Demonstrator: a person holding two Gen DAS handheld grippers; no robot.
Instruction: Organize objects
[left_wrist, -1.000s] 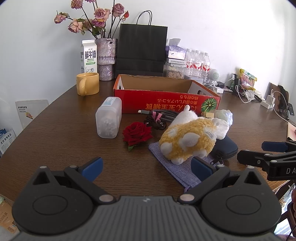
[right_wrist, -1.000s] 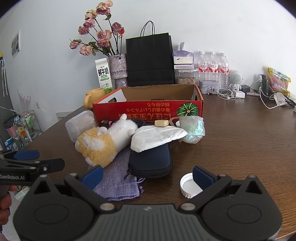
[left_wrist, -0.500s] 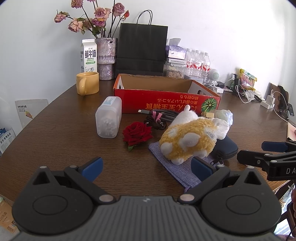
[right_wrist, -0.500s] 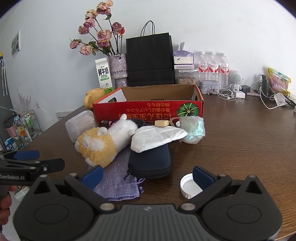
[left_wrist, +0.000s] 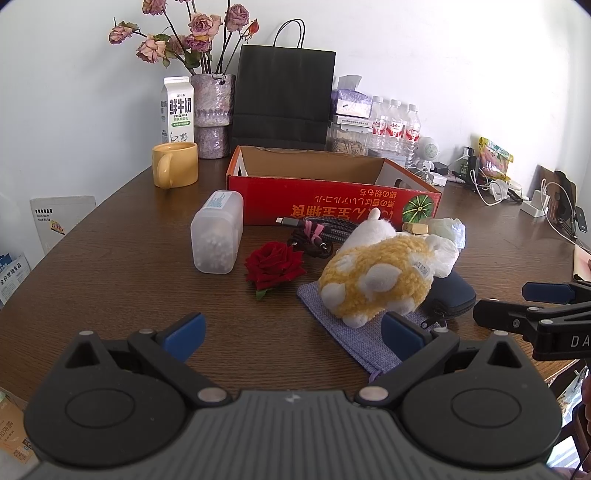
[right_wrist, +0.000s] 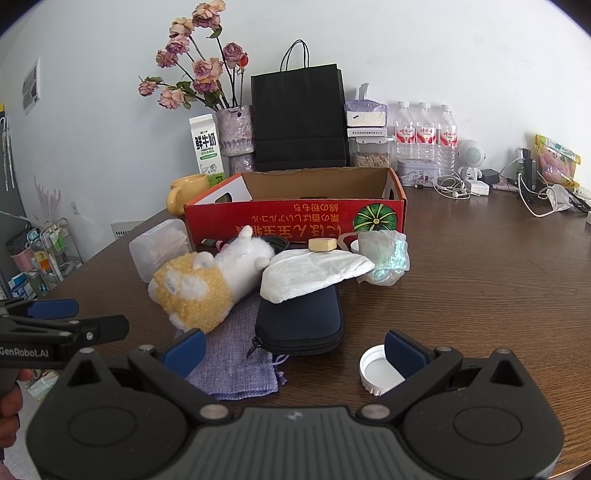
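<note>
Bare table (left_wrist: 122, 266) lies left of the red cardboard box (left_wrist: 332, 199), toward the rounded edge. The left gripper (left_wrist: 291, 332) and right gripper (right_wrist: 295, 347) hover with jaws spread wide, holding nothing. In front of the box lie a plush toy (left_wrist: 376, 280), red rose (left_wrist: 273, 262), and pouch (right_wrist: 301, 321). A clear container (left_wrist: 218, 232) holds white bits.

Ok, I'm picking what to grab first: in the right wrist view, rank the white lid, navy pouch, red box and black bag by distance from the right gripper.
1. white lid, by the right finger of the right gripper.
2. navy pouch, ahead, centre.
3. red box, mid-table.
4. black bag, at the wall.
</note>
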